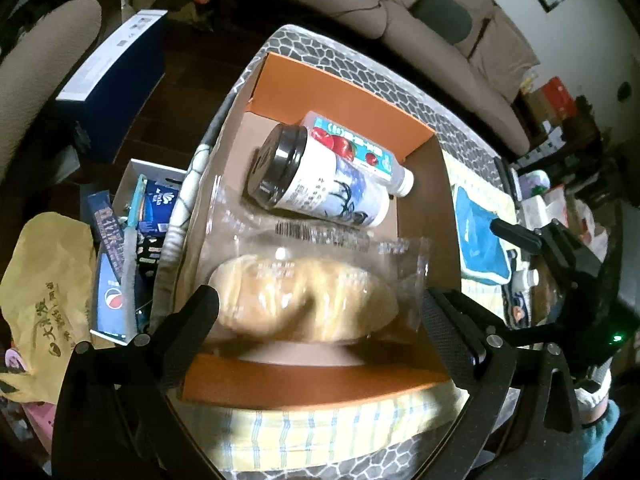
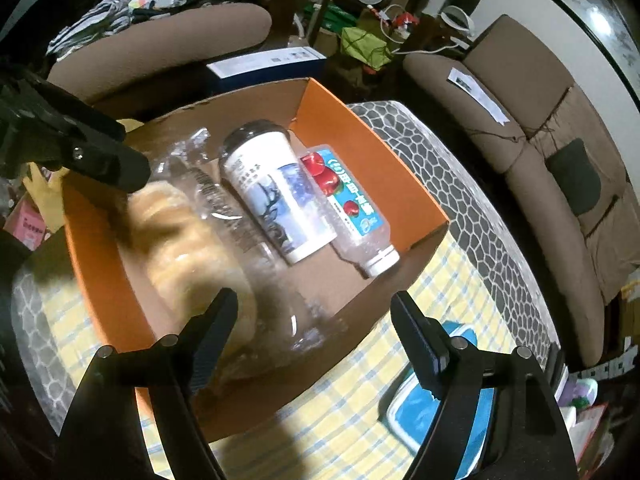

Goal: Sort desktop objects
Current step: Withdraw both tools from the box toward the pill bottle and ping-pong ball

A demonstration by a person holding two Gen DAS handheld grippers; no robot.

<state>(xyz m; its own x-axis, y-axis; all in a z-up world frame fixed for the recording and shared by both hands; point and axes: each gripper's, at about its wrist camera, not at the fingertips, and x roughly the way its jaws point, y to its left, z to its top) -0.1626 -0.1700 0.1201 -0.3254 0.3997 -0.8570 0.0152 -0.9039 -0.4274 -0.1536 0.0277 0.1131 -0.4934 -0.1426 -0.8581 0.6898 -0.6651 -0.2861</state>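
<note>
An orange cardboard box (image 1: pixel 320 384) (image 2: pixel 360 148) stands on the yellow checked tablecloth. Inside lie a white cup with a black lid (image 1: pixel 320 184) (image 2: pixel 276 200) on its side, a clear bottle with an apple label (image 1: pixel 360 152) (image 2: pixel 352 216) beside it, and a bagged bread loaf (image 1: pixel 304 300) (image 2: pixel 188 240), blurred, at the near wall. My left gripper (image 1: pixel 324 316) hangs open over the near wall, its fingers standing either side of the loaf without pressing it. My right gripper (image 2: pixel 314 312) is open above the box's corner with nothing between its pads.
A blue-lidded container (image 2: pixel 420 412) (image 1: pixel 480 232) lies on the cloth right of the box. A brown sofa (image 2: pixel 560 160) runs behind the table. On the floor to the left are an open carton of packets (image 1: pixel 132 248), a yellow paper bag (image 1: pixel 44 280) and a blue box (image 1: pixel 116 80).
</note>
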